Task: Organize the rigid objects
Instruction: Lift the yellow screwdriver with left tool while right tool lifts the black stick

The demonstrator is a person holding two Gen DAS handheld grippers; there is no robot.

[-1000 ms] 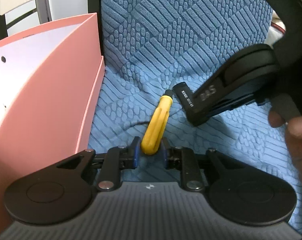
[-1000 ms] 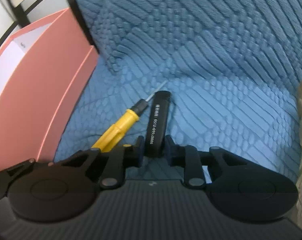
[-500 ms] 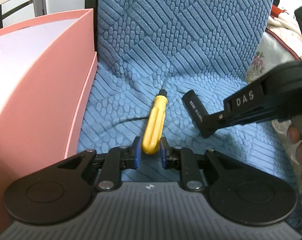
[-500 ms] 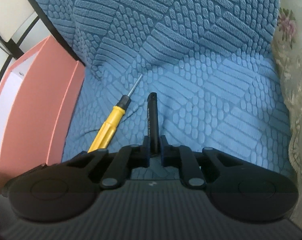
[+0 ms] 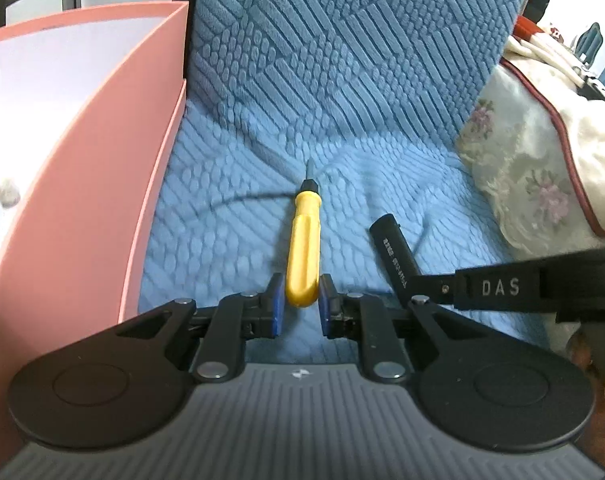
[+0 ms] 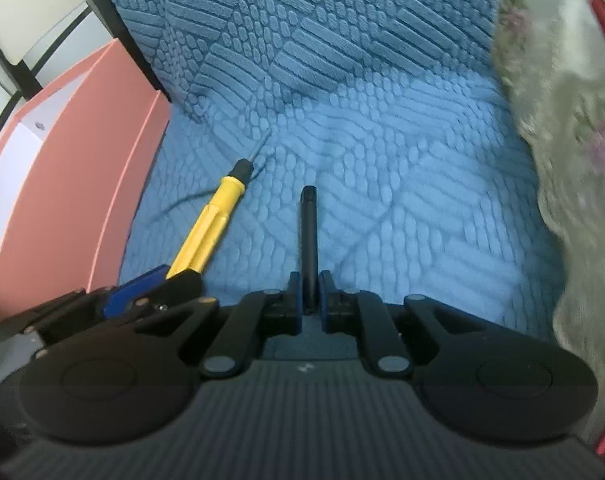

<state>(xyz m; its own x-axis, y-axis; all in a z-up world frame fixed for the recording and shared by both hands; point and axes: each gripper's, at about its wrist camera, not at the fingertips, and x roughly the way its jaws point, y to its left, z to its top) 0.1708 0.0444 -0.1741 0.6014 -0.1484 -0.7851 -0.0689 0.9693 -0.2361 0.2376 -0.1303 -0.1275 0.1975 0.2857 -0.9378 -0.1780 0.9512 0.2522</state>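
Both tools are already in hand above the blue quilted seat cushion, so what matters for the coming move is where the pink file box lies from each pair of jaws. In the left wrist view the left gripper has its blue-padded jaws clamped on the butt of the yellow screwdriver, whose long axis runs straight out toward twelve o'clock, blade tip farthest from the jaws; the box stands at about nine to ten o'clock, just beside this hand. In the right wrist view the right gripper has its jaws drawn together on the near end of a slim black bar, probably a flat pen-like or stick-shaped device with pale printing on one face, though the lettering is too small to read. It too points toward twelve o'clock, and from there the box sits at ten o'clock, beyond the left gripper. The two tools lie roughly parallel and apart. In my judgement the left hand is the nearer one to the box, and a swing toward nine o'clock would carry the screwdriver in first, blade end leading
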